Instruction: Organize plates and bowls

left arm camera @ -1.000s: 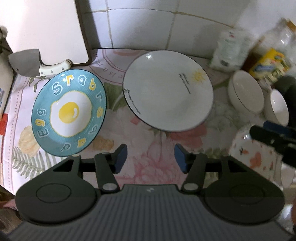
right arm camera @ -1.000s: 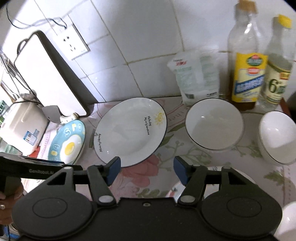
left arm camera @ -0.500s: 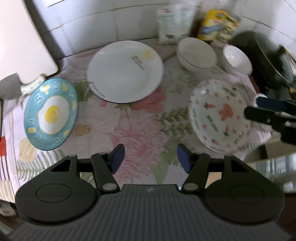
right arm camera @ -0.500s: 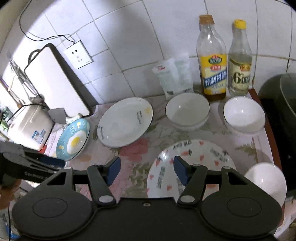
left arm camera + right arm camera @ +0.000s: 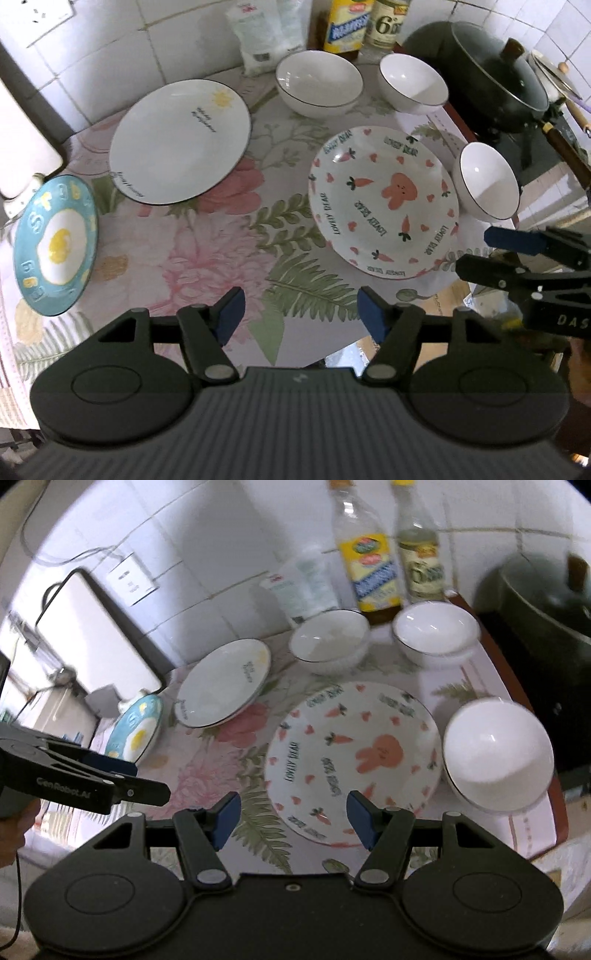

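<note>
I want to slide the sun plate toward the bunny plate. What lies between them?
Only bare flowered tablecloth lies between the sun plate and the bunny plate; the left wrist view shows the gap best.

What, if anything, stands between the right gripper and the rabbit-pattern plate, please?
Nothing visible does. The right gripper, open and empty, hangs over the near rim of the rabbit-pattern plate, with only clear air between.

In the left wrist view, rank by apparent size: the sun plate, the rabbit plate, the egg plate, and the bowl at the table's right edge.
1. Rabbit plate and sun plate: about alike, no clear winner.
2. Egg plate: it sits at the warped frame edge, so unsure.
3. Right-edge bowl: smallest.
</note>
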The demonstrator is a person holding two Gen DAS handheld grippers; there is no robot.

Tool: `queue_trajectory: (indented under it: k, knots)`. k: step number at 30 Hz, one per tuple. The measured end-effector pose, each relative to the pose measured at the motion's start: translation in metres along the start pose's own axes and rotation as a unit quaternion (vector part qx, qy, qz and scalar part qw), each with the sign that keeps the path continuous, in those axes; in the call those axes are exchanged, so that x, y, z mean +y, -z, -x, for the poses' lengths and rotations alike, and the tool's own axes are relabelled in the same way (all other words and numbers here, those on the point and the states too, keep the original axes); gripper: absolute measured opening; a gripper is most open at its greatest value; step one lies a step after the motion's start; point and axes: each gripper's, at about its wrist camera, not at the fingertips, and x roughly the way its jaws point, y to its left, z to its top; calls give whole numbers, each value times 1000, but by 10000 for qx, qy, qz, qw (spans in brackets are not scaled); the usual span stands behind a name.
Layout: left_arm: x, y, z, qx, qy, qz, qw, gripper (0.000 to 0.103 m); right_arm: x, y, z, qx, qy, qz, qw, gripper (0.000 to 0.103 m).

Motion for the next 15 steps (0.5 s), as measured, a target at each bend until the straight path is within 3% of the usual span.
queue_trajectory:
  k: [9,15]
  knots:
    - [-13,-5,-42,-258,-195,102,9994,66,-39,28,-17,-586,279,-840,9943,68]
    - [-20,-16,-79,-598,-244,-39,9979,66,-53,35,-56,-646,894,-517,9926,68]
